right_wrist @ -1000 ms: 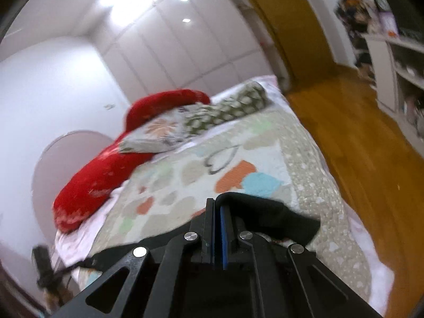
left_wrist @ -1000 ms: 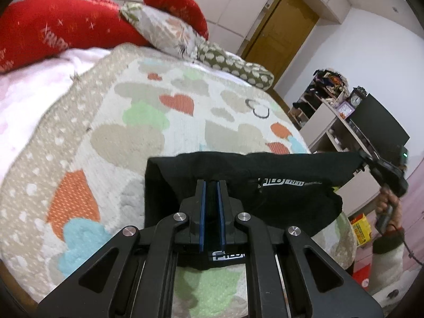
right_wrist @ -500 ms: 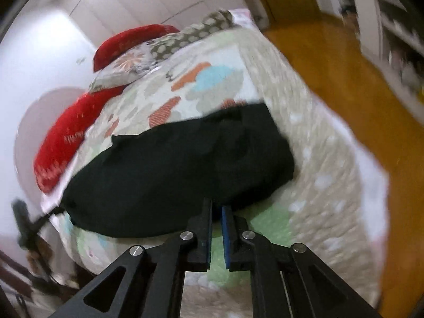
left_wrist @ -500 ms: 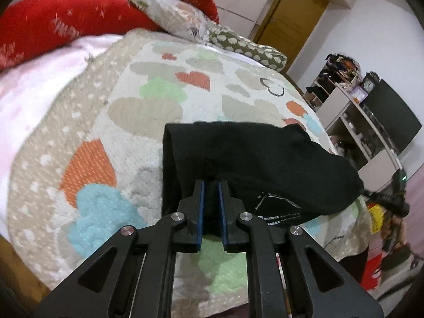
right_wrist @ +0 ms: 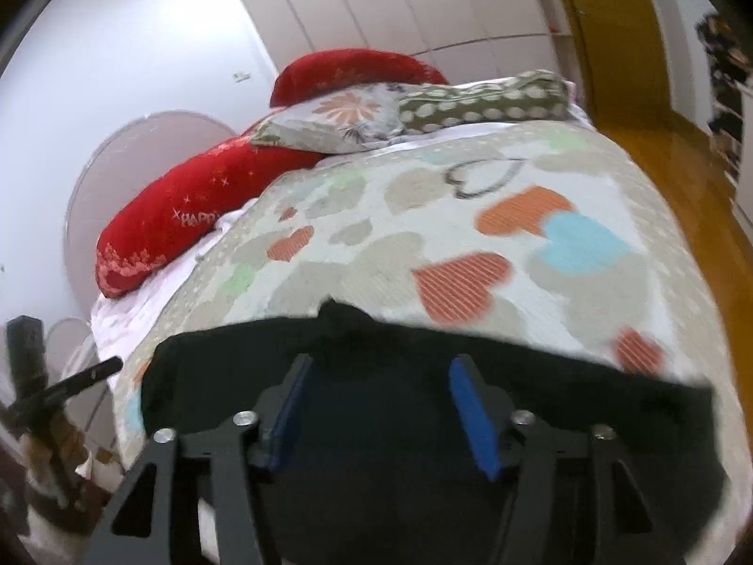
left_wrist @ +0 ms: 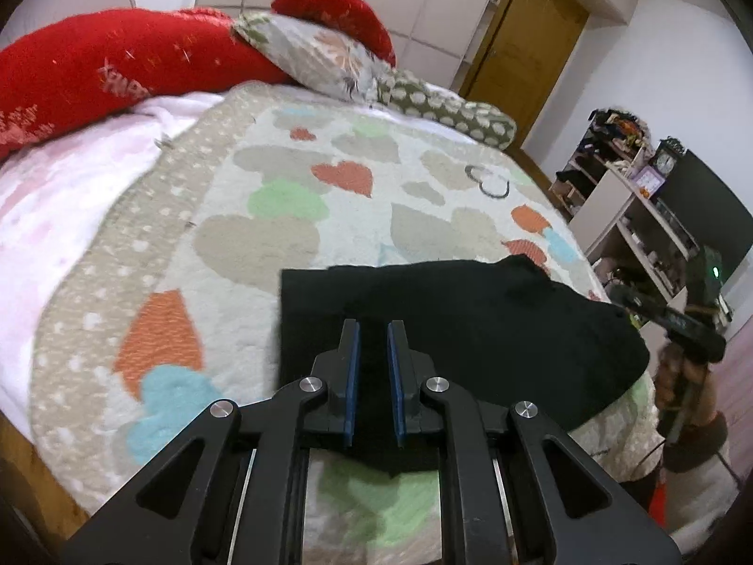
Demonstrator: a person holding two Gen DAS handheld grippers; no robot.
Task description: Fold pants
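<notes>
Left gripper (left_wrist: pixel 373 329) has its two blue pads close together, and they pinch the near edge of the black pants (left_wrist: pixel 470 320). Right gripper (right_wrist: pixel 381 367) is different: its jaws have just been opening, and the pads now stand wide apart. The pants lie under and between them, but the pads do not press on the cloth.

The pants lie flat on the near end of the heart blanket (left_wrist: pixel 263 235), close to its front edge. They make one wide dark shape. Its left side is straight and neat. Its right side is round and lumpy and reaches almost to the blanket's right edge.

It looks like one fold is already laid down, because the cloth sits in a flat, tidy block. The block is still wide, so I think at least one more fold is left, and the lumpy side needs smoothing. The left side also has to be let go.

I can read no words on the pants. At the far end of the heart blanket lies a long red cushion (right_wrist: pixel 197 207) with pale letters that say "HAPP"; the rest is hidden. Next to it sit a flower pillow (right_wrist: pixel 339 122) and a spotted pillow (right_wrist: pixel 484 99).
</notes>
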